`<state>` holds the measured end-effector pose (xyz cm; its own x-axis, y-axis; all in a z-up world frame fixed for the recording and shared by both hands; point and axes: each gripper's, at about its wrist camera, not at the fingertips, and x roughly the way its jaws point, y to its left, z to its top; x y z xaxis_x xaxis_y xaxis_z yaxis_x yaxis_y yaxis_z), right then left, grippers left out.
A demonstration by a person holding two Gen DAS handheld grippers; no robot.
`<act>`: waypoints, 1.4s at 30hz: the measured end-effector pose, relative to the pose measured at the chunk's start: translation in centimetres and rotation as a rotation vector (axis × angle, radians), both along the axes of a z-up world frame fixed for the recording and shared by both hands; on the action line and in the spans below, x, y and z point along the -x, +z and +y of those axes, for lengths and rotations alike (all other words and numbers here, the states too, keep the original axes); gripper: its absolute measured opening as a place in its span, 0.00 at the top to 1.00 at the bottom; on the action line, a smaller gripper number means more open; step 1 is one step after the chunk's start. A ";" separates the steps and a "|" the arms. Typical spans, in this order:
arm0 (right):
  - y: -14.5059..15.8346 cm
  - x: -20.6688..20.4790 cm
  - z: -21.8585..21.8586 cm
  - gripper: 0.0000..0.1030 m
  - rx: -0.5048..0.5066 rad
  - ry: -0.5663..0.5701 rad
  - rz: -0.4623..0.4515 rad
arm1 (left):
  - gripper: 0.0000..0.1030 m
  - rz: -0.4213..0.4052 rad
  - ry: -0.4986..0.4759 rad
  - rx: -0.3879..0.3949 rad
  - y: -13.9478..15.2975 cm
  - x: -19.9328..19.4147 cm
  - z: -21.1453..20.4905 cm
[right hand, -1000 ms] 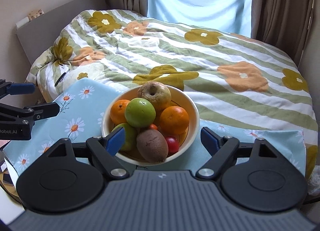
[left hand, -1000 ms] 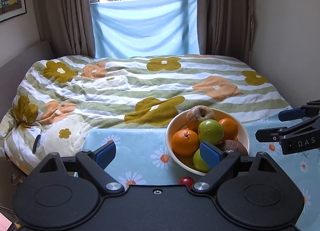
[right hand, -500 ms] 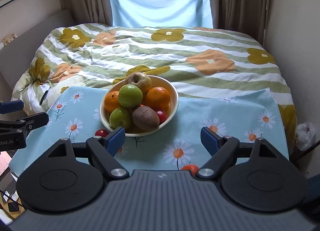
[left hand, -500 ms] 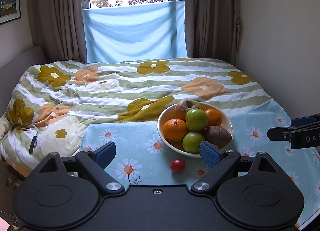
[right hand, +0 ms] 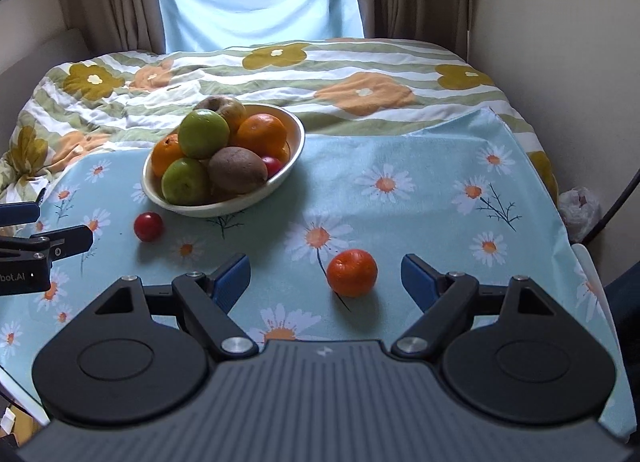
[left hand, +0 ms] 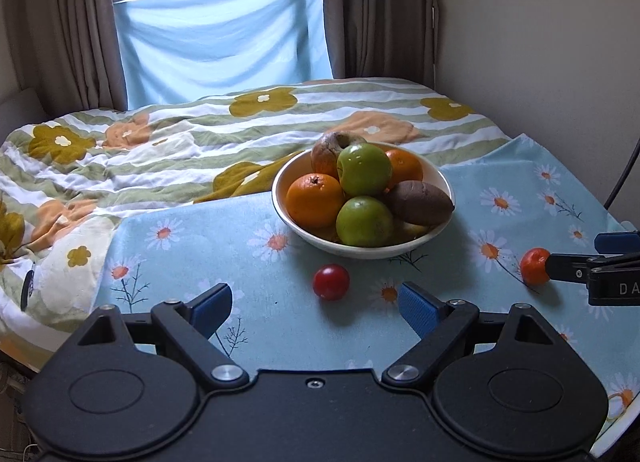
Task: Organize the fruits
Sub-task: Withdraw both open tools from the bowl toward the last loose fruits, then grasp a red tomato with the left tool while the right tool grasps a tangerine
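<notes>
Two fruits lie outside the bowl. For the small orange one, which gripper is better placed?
The right gripper, probably. It is open, and the small orange fruit lies on the cloth just ahead, between its fingers. The left gripper faces the red fruit instead.

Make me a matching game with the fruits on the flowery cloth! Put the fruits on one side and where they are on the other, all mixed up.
Things:
1. small red fruit
2. loose small orange
3. brown kiwi
4. top green apple

Places:
A. inside the bowl, low at the front, beside a green apple
B. on the cloth, in front of the open right claw
C. on the cloth, just in front of the bowl, ahead of the open left claw
D. highest on the pile in the bowl

Pairs: 1-C, 2-B, 3-A, 4-D
</notes>
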<state>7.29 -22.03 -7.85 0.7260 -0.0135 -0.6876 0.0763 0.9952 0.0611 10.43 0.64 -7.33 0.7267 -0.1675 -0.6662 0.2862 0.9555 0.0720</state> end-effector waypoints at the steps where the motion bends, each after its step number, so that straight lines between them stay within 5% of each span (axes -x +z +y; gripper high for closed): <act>1: -0.5 -0.1 -0.1 0.06 -0.002 -0.009 -0.005 | 0.11 0.002 -0.007 0.000 -0.6 -0.5 -0.1; 10: -4.0 -1.1 -0.3 0.09 -0.013 -0.059 0.013 | 0.36 0.094 -0.037 -0.056 -5.1 -5.0 -1.1; 24: -4.6 -2.1 0.0 0.10 -0.012 -0.064 0.029 | 0.66 0.115 -0.071 -0.039 -5.9 -6.4 -1.8; 29: -4.8 -2.8 -0.2 0.25 -0.017 -0.069 0.048 | 0.68 0.116 -0.090 -0.036 -5.9 -6.4 -1.7; 40: -5.4 -3.6 -0.3 0.31 -0.008 -0.088 0.063 | 0.68 0.130 -0.072 -0.023 -5.8 -4.7 -0.6; 42: -5.4 -3.9 -0.1 0.39 0.009 -0.087 0.069 | 0.68 0.132 -0.066 -0.015 -5.7 -4.3 -0.4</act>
